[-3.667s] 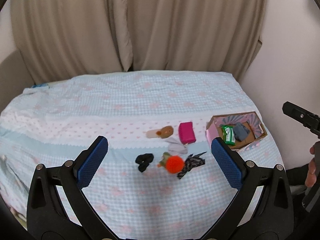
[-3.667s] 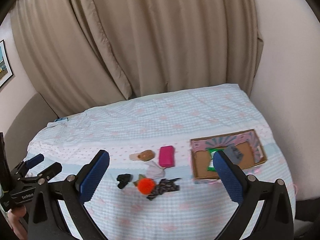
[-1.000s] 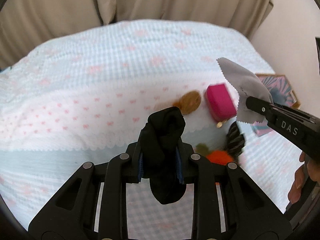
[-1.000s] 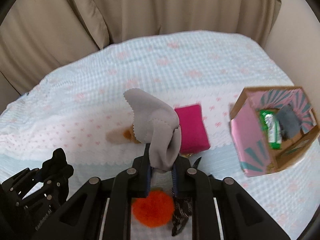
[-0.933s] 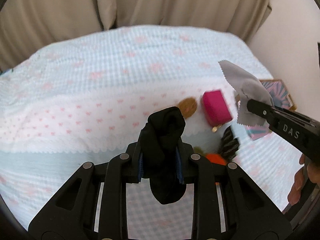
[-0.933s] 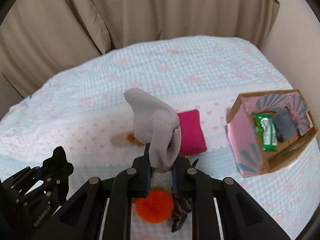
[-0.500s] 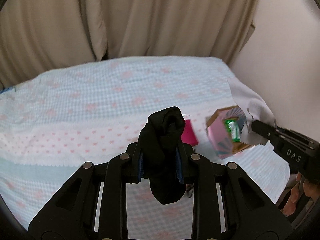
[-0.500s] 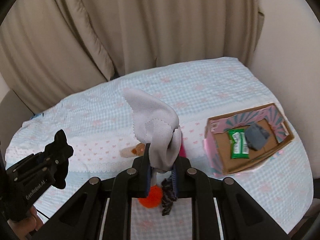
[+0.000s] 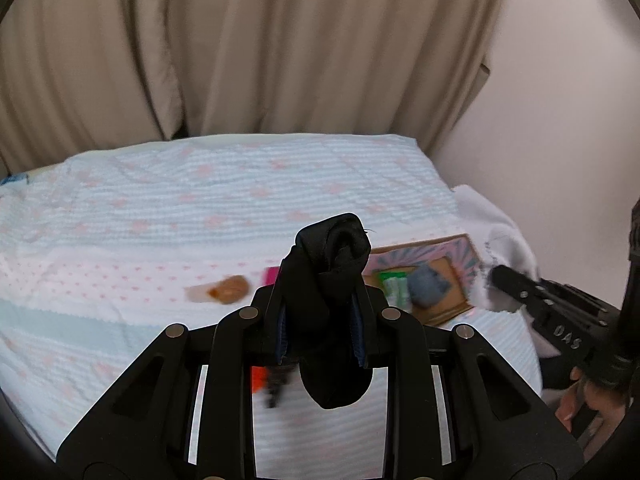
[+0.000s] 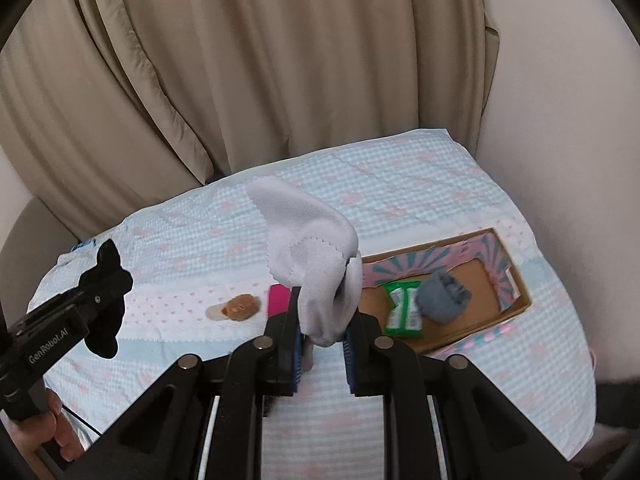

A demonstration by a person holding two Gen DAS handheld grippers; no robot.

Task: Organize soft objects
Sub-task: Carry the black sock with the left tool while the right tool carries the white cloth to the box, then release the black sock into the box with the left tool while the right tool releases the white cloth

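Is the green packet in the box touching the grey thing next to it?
Touching. In the right wrist view the green packet lies in the box with the grey bundle overlapping its right edge, no gap between them.

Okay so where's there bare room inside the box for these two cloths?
Free: the cardboard floor of the box right of the grey bundle, up to the pink wall. Crowded: its left half, where the green packet lies touching the bundle.
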